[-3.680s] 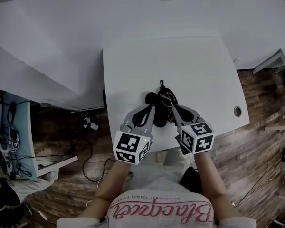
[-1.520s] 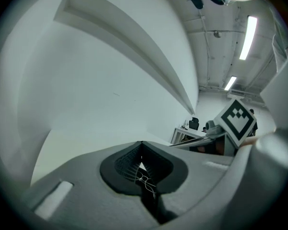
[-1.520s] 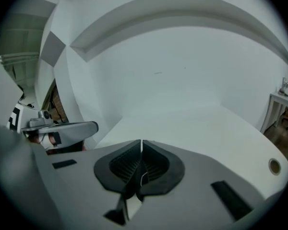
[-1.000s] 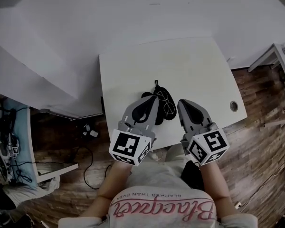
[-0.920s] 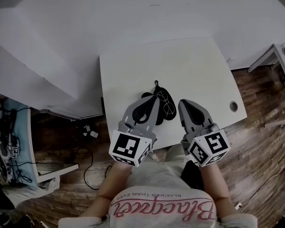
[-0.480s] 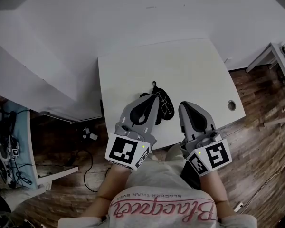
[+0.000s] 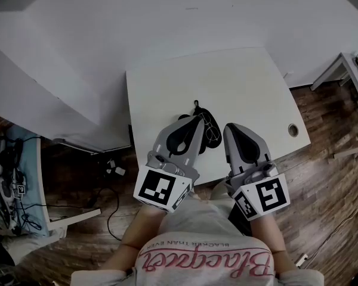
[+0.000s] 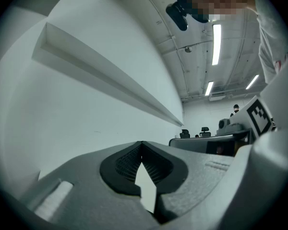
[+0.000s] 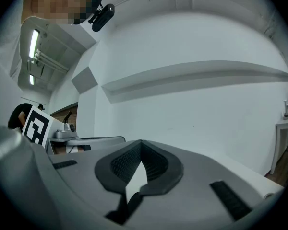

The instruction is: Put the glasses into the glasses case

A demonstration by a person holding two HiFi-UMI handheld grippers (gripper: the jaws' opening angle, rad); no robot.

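Observation:
A black glasses case point(image 7: 201, 112) lies open on the white table point(image 7: 227, 82), near its front edge. Thin wire-framed glasses point(image 7: 213, 131) rest on the case's right half. In the head view my left gripper point(image 7: 197, 120) is shut and covers the case's left part. My right gripper point(image 7: 228, 126) is shut as well, just right of the glasses and apart from them. The left gripper view shows the left gripper point(image 8: 142, 143) with jaws meeting at the tip and nothing between them. The right gripper point(image 9: 140, 142) looks the same in its own view. Both gripper views face the wall, so neither shows glasses or case.
A round cable hole point(image 7: 294, 130) sits in the table's front right corner. A white wall rises behind the table. Cables point(image 7: 112, 170) lie on the wooden floor at the left. Another white desk point(image 7: 345, 67) stands at the right.
The right gripper has drawn back from the glasses toward the table's front edge. The left gripper stays over the case's left side. Over the last second both barely moved.

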